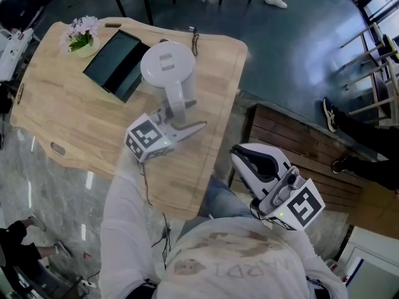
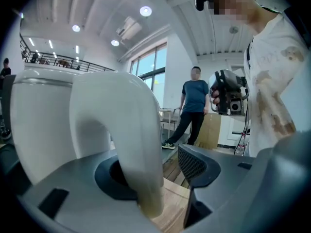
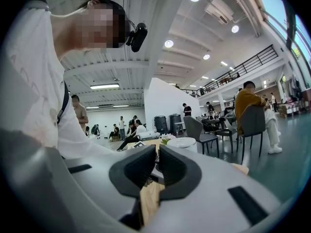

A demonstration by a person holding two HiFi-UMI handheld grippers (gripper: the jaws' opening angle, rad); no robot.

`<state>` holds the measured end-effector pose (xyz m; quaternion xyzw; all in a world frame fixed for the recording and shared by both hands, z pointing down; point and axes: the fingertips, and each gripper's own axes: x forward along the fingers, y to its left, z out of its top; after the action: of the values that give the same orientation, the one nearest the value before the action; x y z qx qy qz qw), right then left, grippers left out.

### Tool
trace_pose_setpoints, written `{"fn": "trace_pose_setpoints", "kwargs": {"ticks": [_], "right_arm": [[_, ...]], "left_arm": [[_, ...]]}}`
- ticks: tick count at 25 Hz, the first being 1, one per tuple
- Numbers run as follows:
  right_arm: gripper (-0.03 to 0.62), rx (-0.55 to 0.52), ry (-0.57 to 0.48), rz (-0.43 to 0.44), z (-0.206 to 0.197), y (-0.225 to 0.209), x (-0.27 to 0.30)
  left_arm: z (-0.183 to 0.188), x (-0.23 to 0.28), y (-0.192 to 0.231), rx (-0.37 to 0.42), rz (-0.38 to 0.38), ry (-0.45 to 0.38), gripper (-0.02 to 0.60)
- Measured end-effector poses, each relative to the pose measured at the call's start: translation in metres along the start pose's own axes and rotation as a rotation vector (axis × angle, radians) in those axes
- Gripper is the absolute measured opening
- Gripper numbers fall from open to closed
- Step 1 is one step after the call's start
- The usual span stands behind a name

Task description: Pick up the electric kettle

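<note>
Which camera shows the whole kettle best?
The head view: the whole white kettle, its handle inside the open left claw. The left gripper view shows only handle and side, close up. The right gripper view shows it tiny, far off.

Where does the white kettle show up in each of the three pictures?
Head view: upper middle, the kettle seen from above on the wooden table, its handle between the jaws of the left gripper.
Left gripper view: it fills the left half, very near; its arched handle stands between the open jaws.
Right gripper view: small, at centre, beyond the jaws.
Shared landmark: the person's white shirt.
</note>
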<state>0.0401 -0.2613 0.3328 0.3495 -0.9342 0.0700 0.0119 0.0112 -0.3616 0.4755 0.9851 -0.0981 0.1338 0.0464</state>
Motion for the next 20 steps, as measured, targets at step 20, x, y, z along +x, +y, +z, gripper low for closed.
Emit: {"fn": "trace_pose_setpoints", "kwargs": {"ticks": [20], "right_arm": [[0.031, 0.004, 0.008, -0.016, -0.003, -0.012, -0.01]], "left_arm": [[0.002, 0.02, 0.004, -0.017, 0.034, -0.007, 0.227]]}}
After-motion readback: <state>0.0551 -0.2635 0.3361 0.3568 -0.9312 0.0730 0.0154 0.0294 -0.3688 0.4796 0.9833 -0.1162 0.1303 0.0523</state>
